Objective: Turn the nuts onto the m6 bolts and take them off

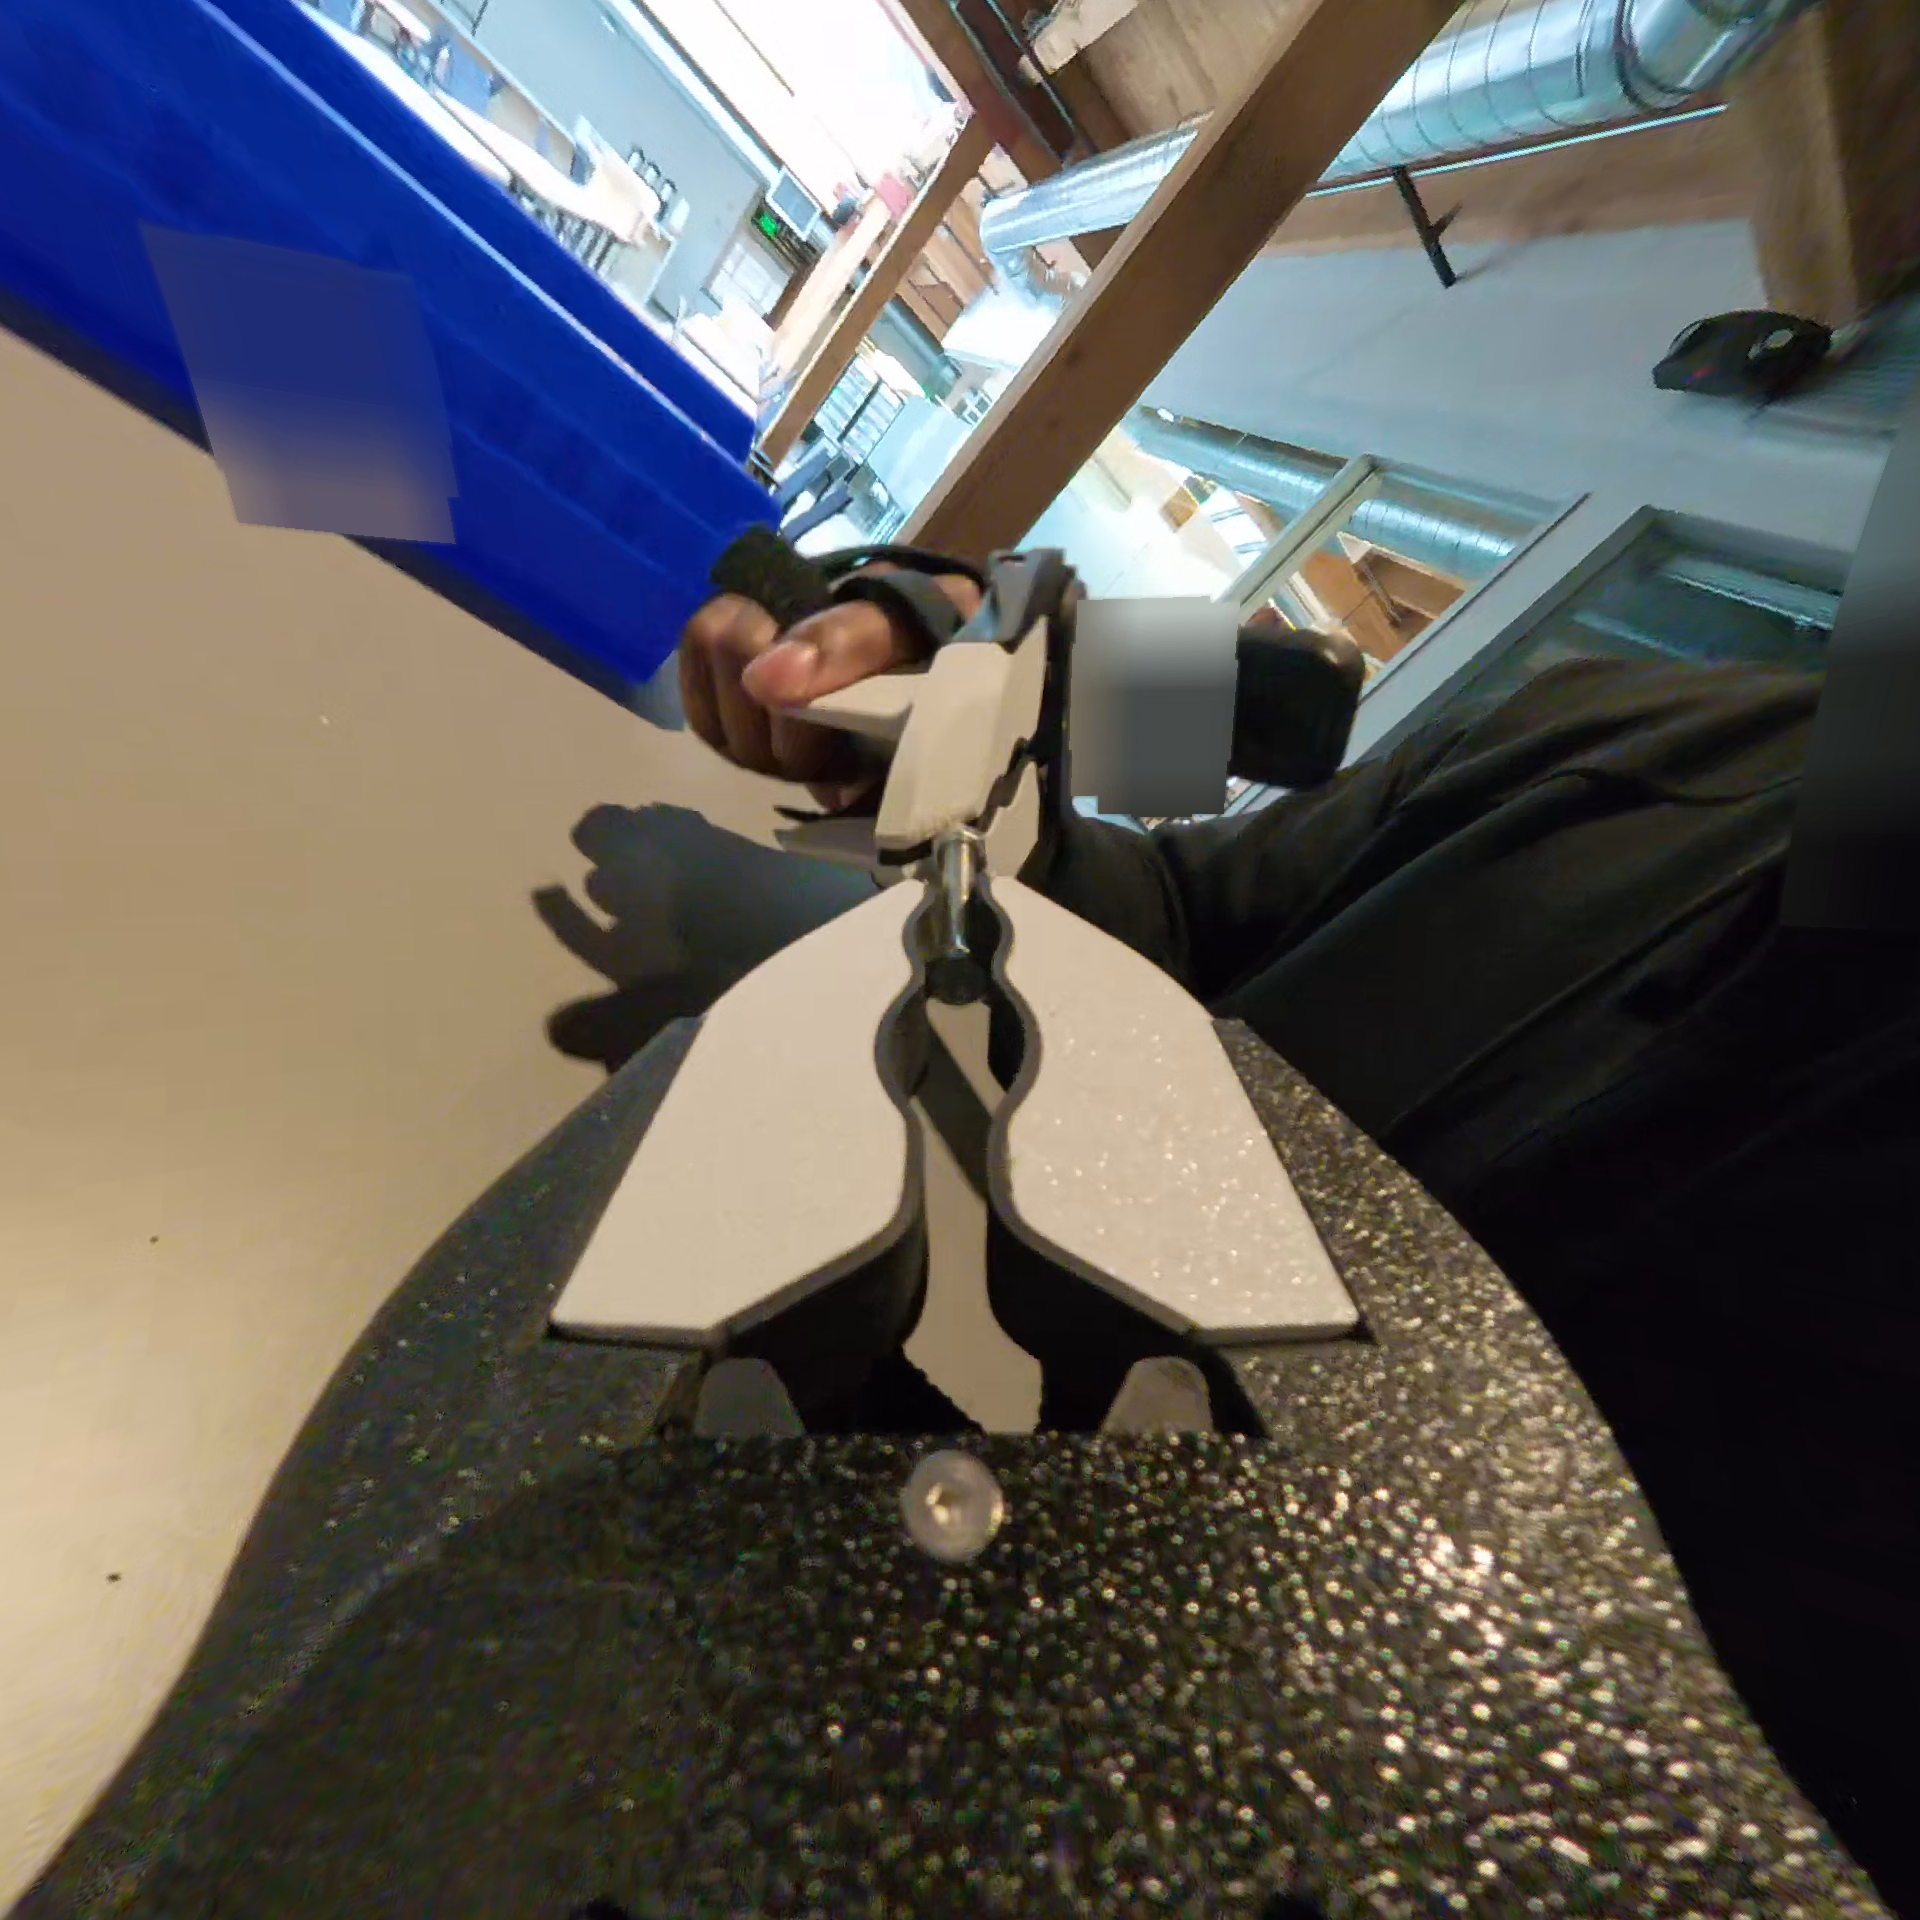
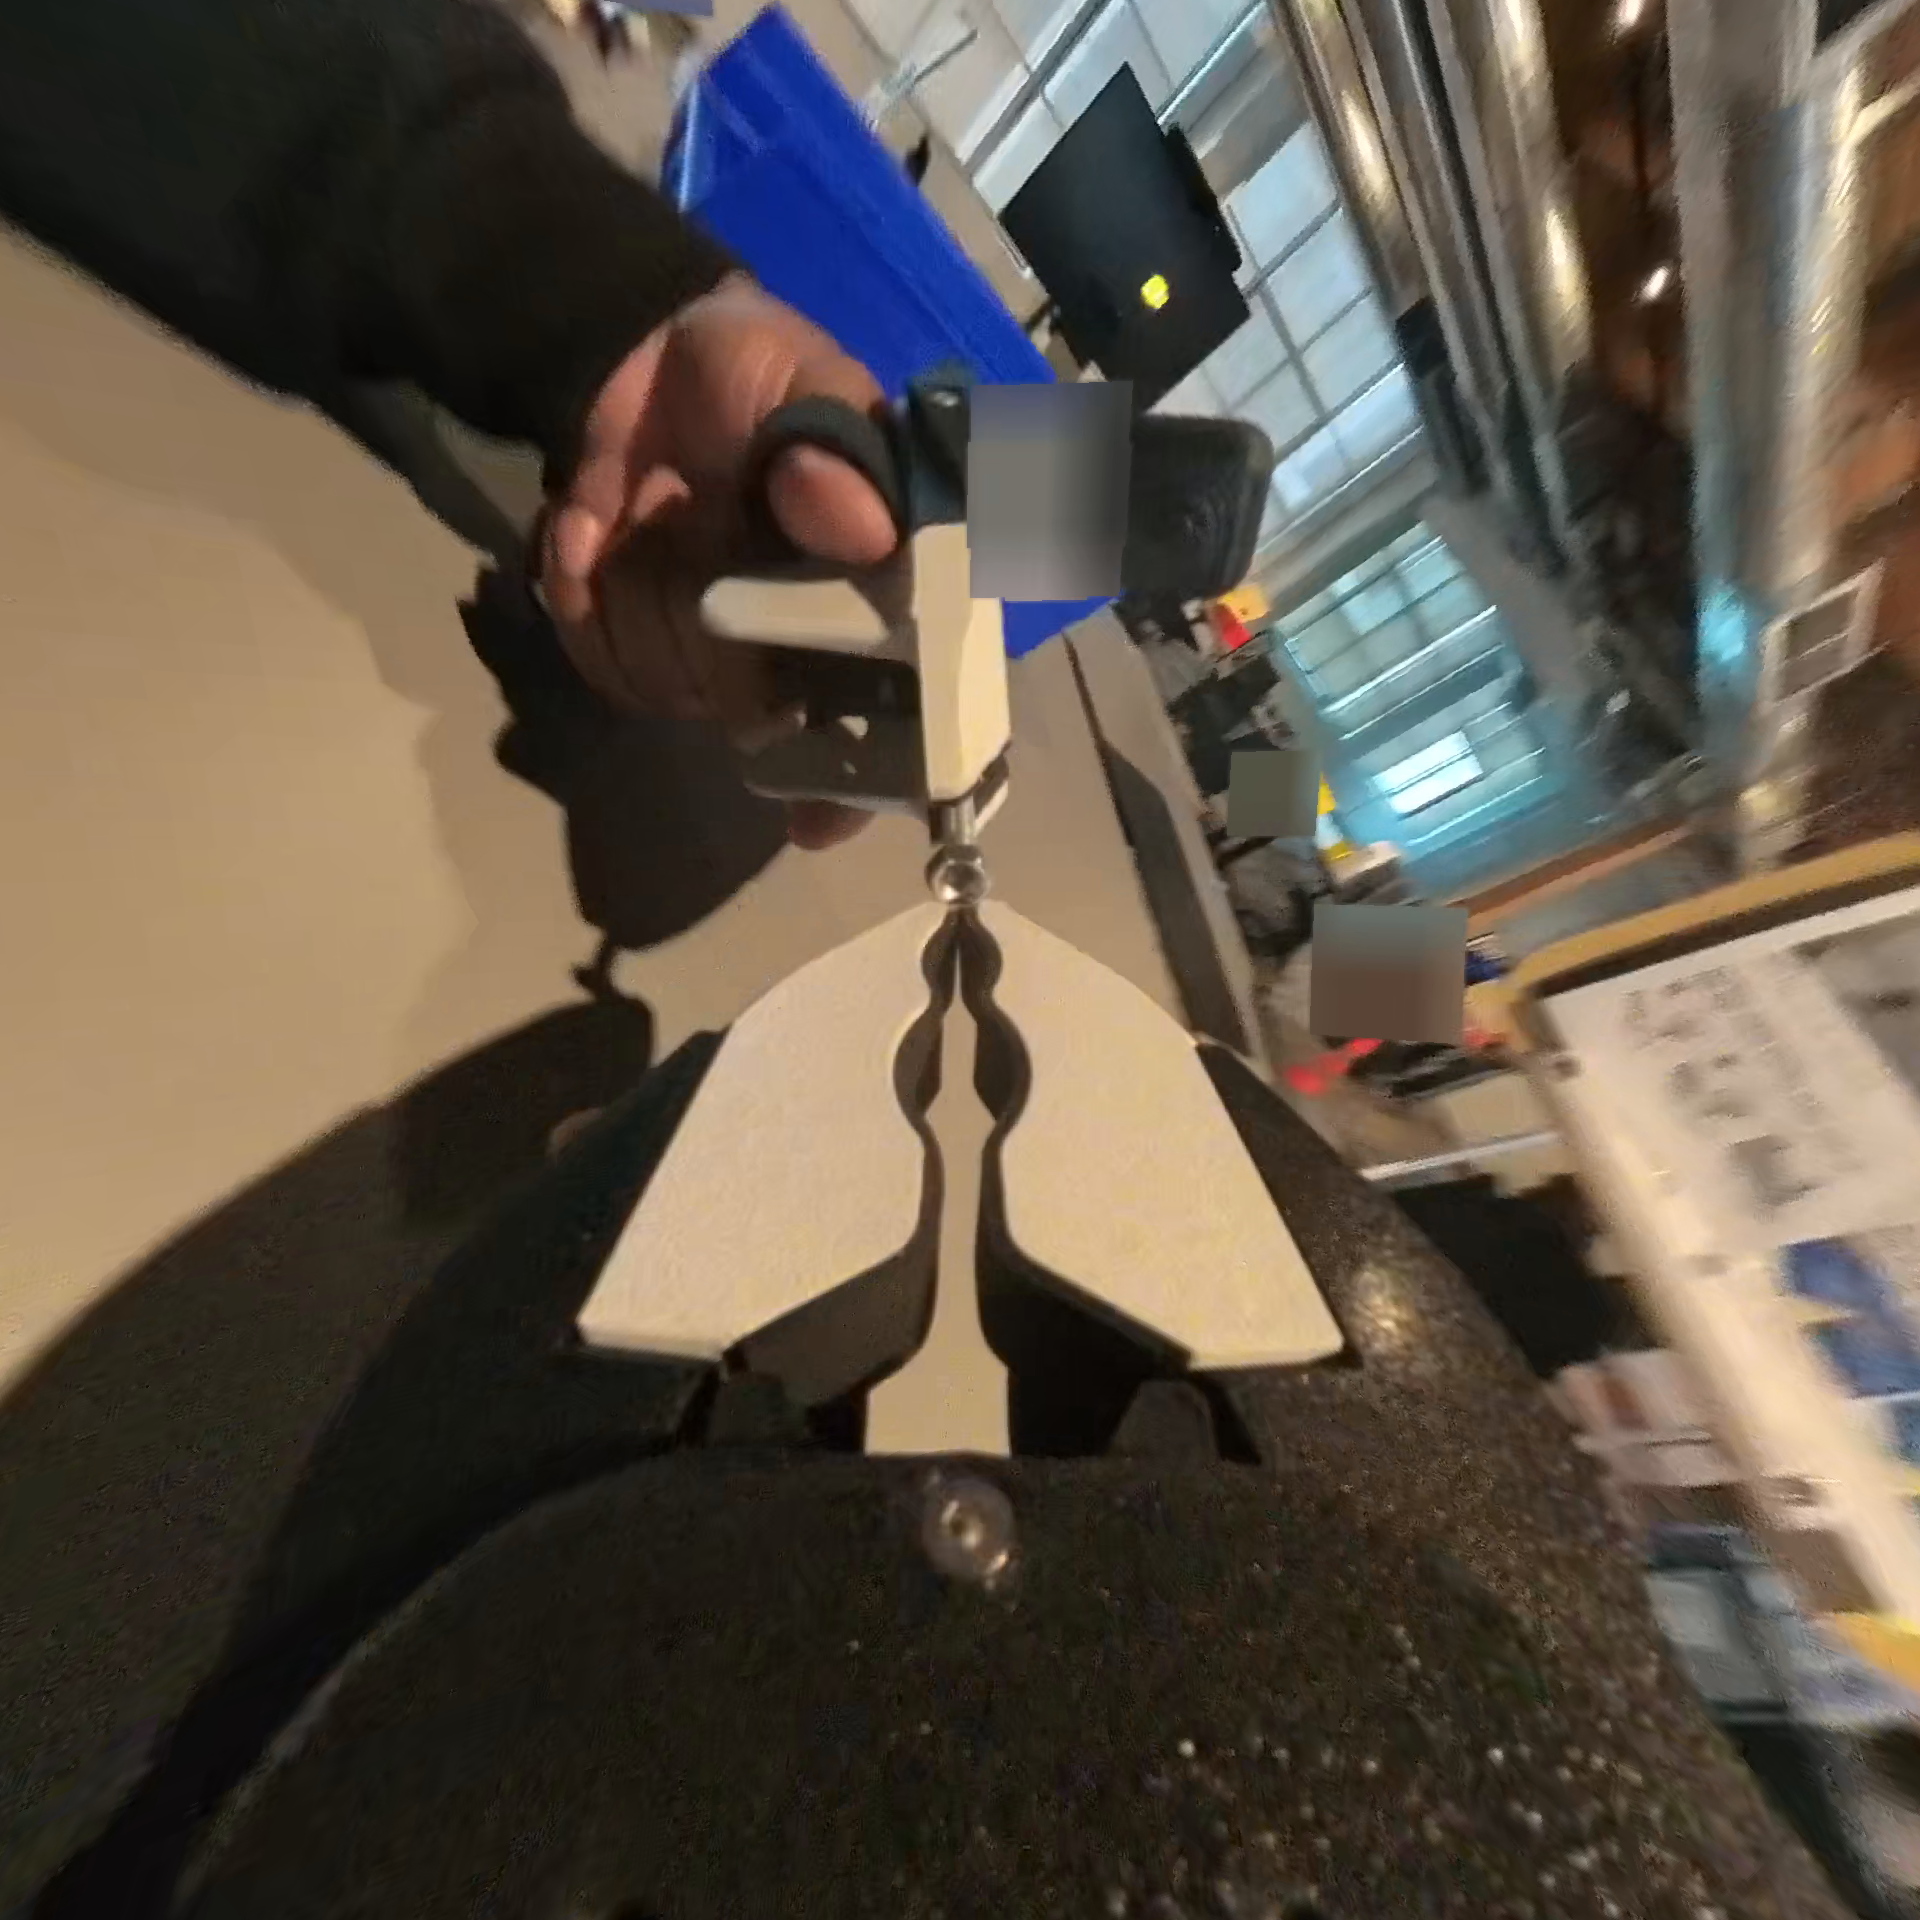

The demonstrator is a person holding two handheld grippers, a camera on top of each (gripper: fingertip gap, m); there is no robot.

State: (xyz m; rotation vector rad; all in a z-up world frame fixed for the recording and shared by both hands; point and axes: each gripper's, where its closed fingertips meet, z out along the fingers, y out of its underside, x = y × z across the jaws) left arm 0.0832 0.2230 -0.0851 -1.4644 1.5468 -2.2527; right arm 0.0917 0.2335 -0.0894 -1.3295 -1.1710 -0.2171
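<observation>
- Bolt (image 1: pixel 954 914): one bolt is in view, and it is held in the air between the two grippers, above the beige worktop (image 1: pixel 208 935).
- The left gripper (image 1: pixel 958 940) has its fingers closed narrow on the head end of the bolt, in the notch near the tips.
- The right gripper (image 2: pixel 958 920) has its fingers almost together. Just past its tips sits one small shiny nut (image 2: pixel 958 883) on the bolt, and the tips seem to pinch it, but the right wrist view is blurred.
- In the left wrist view the right gripper grips the far end of the bolt, and the nut is hidden there.
- Count: one bolt, one nut, two grippers, two hands, and one blue bin (image 1: pixel 416 312) at the far left on the worktop.
- Risk, as I judge it: the bolt is thin and smooth, so it could turn inside the left fingers together with the nut, and then the thread makes no progress.
- If the two grippers are not in one line, the nut could jam on the thread.
- If the right fingers loosen while the nut is near the end of the thread, the nut could fall on the worktop and roll away.
</observation>
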